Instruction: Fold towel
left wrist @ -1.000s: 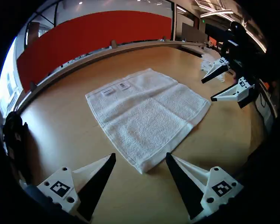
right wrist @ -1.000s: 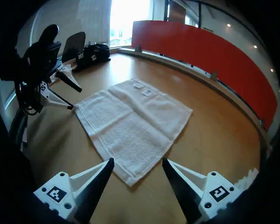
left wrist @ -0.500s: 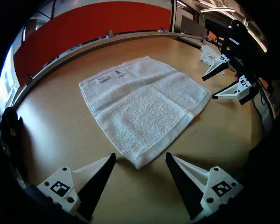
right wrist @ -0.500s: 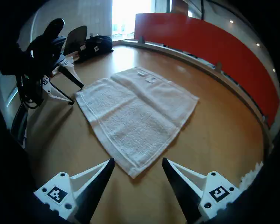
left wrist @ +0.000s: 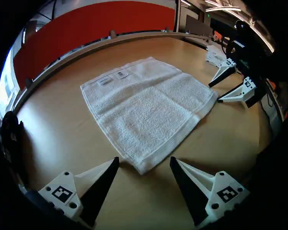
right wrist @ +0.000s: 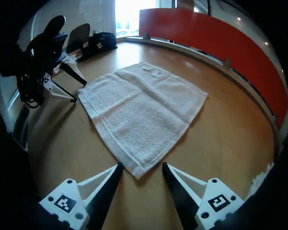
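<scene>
A white terry towel point(left wrist: 144, 111) point(right wrist: 144, 111) lies flat on the wooden table point(left wrist: 55, 126), with two small labels point(left wrist: 113, 76) at its far corner. My left gripper point(left wrist: 144, 161) is open, and one towel corner lies just ahead between its fingers. In the right gripper view it shows at the towel's left corner point(right wrist: 80, 92), held by a person's hand. My right gripper point(right wrist: 142, 165) is open with a narrower gap, its fingers flanking another towel corner. The left gripper view has it by the towel's right corner point(left wrist: 215, 93).
A red partition point(left wrist: 94, 27) point(right wrist: 220, 38) runs along the table's far edge. A black bag point(right wrist: 100, 40) and a chair back point(right wrist: 76, 36) stand at one end. A stack of white cloths point(left wrist: 215, 57) lies behind the right gripper.
Both grippers have come closer to their towel corners. The right gripper's fingers have narrowed a little. The towel has not moved.
</scene>
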`<act>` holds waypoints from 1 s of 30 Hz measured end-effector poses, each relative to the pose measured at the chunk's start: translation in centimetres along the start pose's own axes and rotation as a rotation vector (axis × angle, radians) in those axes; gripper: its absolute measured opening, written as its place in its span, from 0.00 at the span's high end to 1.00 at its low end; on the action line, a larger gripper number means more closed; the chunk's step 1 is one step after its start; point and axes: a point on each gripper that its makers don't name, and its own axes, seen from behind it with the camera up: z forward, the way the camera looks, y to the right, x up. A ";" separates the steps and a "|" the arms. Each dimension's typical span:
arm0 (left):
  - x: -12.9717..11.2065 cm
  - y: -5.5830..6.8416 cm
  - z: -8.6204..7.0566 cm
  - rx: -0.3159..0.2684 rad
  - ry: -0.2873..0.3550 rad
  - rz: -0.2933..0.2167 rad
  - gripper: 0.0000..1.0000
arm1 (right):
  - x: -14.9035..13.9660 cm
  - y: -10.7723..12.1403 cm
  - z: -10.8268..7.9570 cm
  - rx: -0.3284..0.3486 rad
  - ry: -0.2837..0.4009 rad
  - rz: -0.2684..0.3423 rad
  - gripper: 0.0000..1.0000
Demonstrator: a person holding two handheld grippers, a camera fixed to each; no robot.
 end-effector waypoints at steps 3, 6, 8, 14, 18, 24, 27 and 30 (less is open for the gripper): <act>0.0 0.1 0.0 -0.001 -0.002 0.002 0.04 | 0.0 -0.2 0.0 0.005 0.000 0.000 0.28; 0.0 0.1 0.0 0.000 -0.003 0.003 0.04 | 0.0 -0.2 0.0 0.008 -0.002 0.005 0.30; 0.0 0.1 0.0 0.001 -0.004 0.004 0.05 | 0.0 -0.2 0.0 0.008 -0.003 0.009 0.33; -0.1 -0.1 -0.1 0.010 -0.008 0.001 0.13 | 0.0 0.3 0.0 0.003 -0.007 0.025 0.50; -0.1 -0.2 -0.1 0.015 -0.011 -0.005 0.19 | -0.1 0.5 0.0 0.001 -0.008 0.027 0.61; -0.1 -0.1 -0.2 0.021 -0.017 -0.010 0.28 | -0.1 0.3 -0.2 0.001 -0.008 0.021 0.65; -0.1 0.1 -0.2 0.020 -0.020 -0.008 0.38 | -0.1 0.2 -0.2 0.004 -0.007 0.021 0.65; -0.1 0.3 -0.2 0.019 -0.023 -0.006 0.49 | -0.1 0.2 -0.2 0.009 -0.008 0.018 0.71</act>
